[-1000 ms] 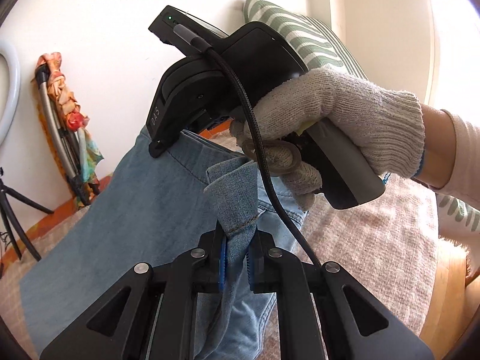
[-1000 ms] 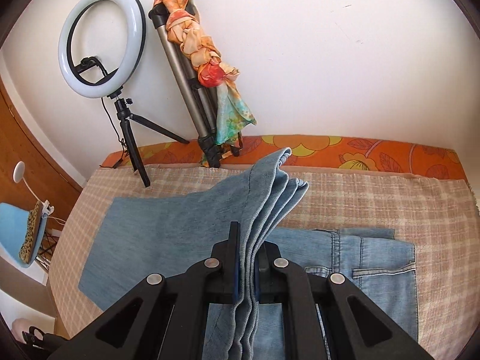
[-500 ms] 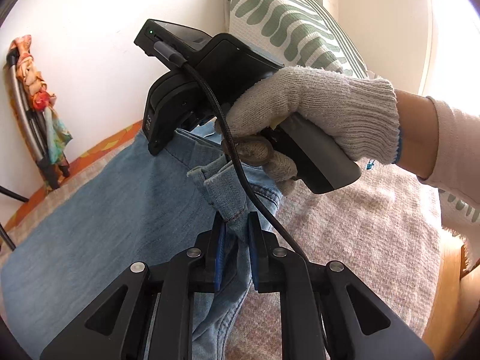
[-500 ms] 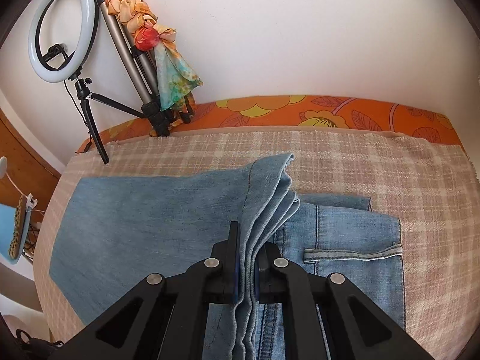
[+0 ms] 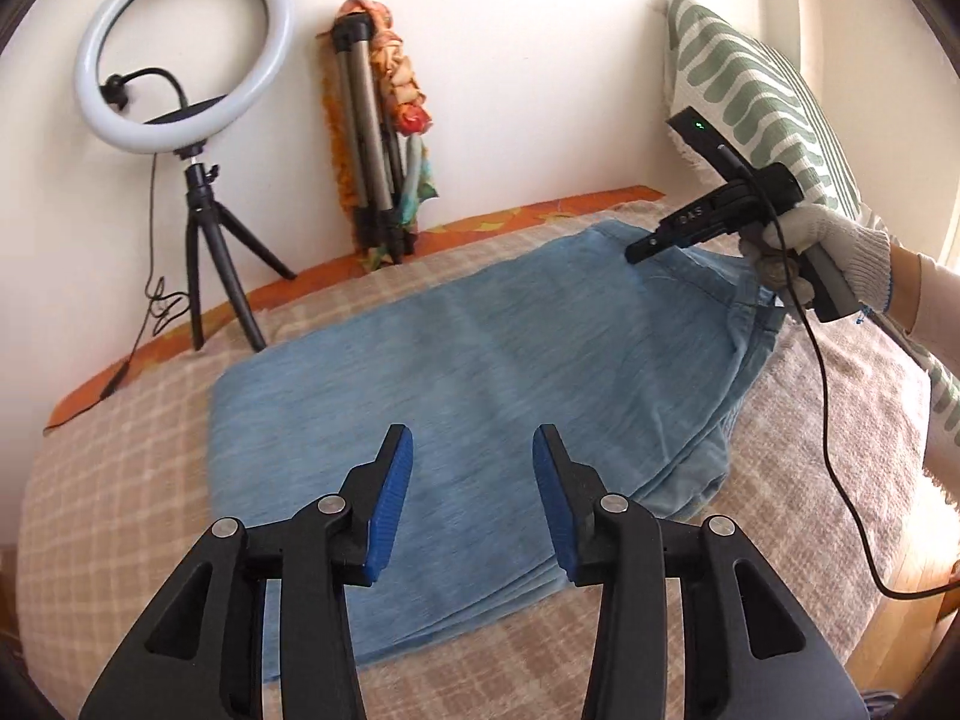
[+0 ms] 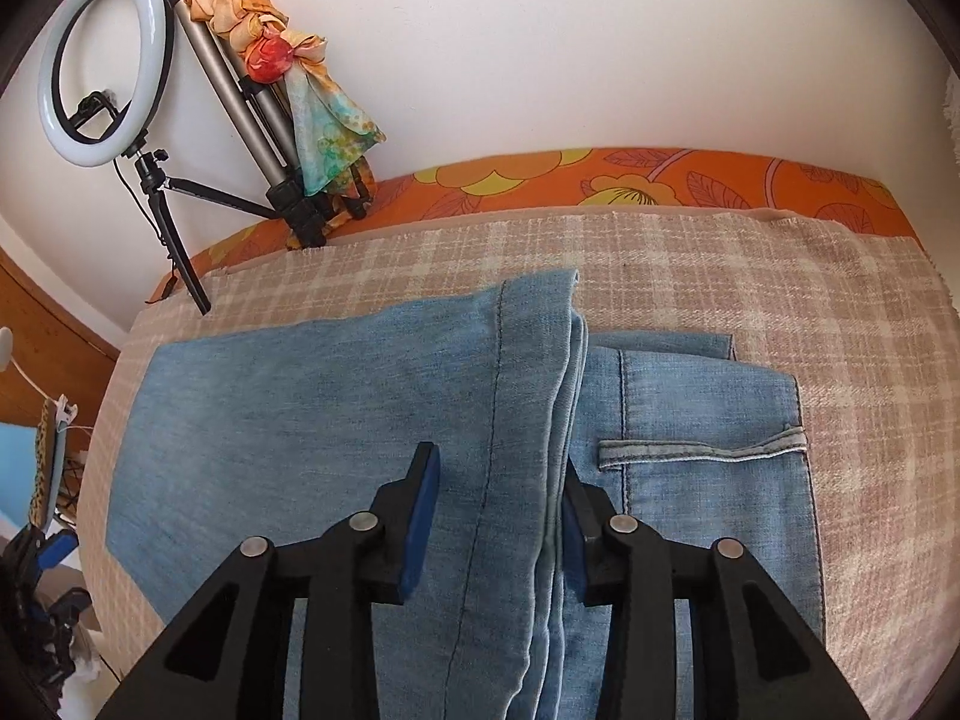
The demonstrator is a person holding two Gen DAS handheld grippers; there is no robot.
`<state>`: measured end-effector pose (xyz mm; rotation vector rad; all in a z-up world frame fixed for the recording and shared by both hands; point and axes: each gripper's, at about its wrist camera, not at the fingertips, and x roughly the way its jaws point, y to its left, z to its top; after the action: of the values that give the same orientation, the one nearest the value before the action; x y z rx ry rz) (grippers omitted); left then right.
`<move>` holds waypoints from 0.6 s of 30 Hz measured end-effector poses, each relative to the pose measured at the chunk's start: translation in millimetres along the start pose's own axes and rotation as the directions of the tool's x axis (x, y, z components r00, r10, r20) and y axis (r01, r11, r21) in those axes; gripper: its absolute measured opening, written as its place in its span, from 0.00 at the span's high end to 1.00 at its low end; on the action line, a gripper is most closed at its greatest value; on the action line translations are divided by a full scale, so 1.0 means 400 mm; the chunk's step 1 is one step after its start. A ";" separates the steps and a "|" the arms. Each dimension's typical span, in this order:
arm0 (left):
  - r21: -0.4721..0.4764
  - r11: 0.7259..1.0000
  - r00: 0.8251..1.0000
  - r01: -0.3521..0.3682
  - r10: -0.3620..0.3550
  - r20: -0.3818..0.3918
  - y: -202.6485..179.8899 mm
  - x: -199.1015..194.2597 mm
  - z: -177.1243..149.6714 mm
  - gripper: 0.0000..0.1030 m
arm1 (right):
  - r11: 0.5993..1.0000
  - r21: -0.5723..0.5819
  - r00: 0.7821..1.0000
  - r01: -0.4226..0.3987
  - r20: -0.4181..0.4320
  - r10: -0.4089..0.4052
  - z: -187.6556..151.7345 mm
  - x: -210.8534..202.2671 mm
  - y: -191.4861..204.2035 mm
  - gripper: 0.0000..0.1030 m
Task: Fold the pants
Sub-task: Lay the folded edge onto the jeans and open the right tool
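Light blue denim pants [image 5: 480,372] folded flat mid-frame on checked blanket [image 5: 120,480], long side running left to right, left gripper [image 5: 474,480] opening, empty, above near edge; right gripper [image 6: 498,516] opening around hem.

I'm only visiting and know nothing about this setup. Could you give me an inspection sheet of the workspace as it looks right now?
Surface: bed under a checked beige blanket.
Job's things: blue jeans lying folded flat.
Clutter: nothing seen on the blanket.
Grippers: left gripper jaws opening, nothing between them; right gripper jaws opening, hem layers between them, no longer clamped.
Cables: black cable hanging from the right gripper.
Surroundings: ring light, folded tripod with a tied scarf, green striped pillow.
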<state>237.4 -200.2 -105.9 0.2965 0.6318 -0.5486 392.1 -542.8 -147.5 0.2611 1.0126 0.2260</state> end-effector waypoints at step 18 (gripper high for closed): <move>-0.501 0.864 0.982 -0.045 -0.053 -0.180 0.331 0.060 -0.142 0.39 | 0.956 -0.079 0.959 0.282 0.064 -0.277 -0.038 -0.027 0.065 0.91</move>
<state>301.6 -77.3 -152.2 -0.1522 0.9353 -0.3420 371.8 -519.7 -138.1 0.0417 0.9728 0.0058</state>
